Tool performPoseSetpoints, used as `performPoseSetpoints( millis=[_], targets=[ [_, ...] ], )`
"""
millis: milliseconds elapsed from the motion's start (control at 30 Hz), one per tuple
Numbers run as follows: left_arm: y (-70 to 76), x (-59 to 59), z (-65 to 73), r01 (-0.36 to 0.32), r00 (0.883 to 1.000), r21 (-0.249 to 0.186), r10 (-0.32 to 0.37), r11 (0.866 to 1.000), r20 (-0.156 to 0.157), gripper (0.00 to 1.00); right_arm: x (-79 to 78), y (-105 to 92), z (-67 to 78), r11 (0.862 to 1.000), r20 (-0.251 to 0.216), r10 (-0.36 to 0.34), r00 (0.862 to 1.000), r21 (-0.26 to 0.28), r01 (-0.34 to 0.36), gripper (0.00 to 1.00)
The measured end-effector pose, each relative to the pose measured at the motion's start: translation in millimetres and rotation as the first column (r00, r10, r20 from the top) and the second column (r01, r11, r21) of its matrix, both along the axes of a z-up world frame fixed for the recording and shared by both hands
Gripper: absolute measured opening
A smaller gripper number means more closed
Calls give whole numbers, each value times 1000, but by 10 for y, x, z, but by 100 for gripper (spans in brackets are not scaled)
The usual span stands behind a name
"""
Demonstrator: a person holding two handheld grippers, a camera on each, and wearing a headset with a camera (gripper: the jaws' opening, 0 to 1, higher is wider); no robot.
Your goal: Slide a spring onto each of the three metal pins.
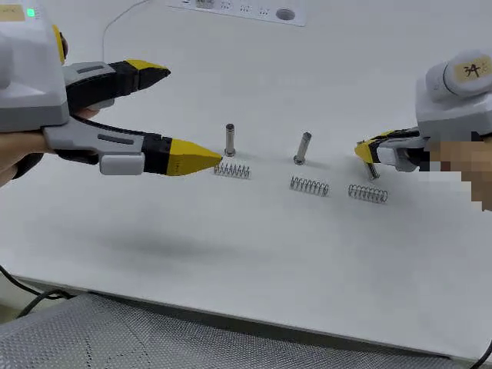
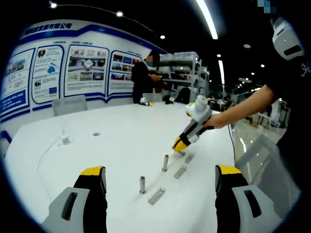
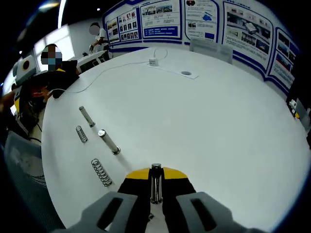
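While right gripper (image 1: 369,154) grips a pin (image 3: 155,187), left gripper (image 1: 192,115) gapes beside a spring (image 1: 232,171).

third pin (image 1: 373,174) mostly hidden behind right tongs (image 1: 364,152)

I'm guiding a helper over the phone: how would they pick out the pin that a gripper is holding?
On the white table, three metal pins stand in a row. Go to the row's right end, as the person sees it. That pin is clamped in the right gripper, while the middle pin and left pin stand free.
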State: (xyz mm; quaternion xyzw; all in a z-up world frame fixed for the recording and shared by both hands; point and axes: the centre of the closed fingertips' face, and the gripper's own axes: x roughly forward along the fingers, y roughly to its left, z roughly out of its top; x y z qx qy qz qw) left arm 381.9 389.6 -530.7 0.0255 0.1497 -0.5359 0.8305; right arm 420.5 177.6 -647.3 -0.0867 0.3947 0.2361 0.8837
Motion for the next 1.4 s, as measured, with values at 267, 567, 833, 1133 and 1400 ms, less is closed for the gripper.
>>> performPoseSetpoints(
  millis=[267,567,833,1133,1400],
  targets=[
    [-18,-53,41,0,1000,-7,0,1000,3,95,-9,18,84,999,55,9,998,30,-11,8],
    [-23,-78,65,2,1000,-2,-2,1000,5,95,-37,11,108,999,84,13,996,37,-16,8],
    [-28,-88,101,6,1000,3,-6,1000,11,95,-66,-22,136,999,113,24,993,43,-29,8],
    [1,-60,114,9,1000,4,-9,1000,16,95,-110,-57,146,997,170,29,985,67,-41,8],
    [33,-55,122,7,1000,9,-7,1000,20,95,-117,-46,162,997,210,23,977,70,-39,8]
  ],
)
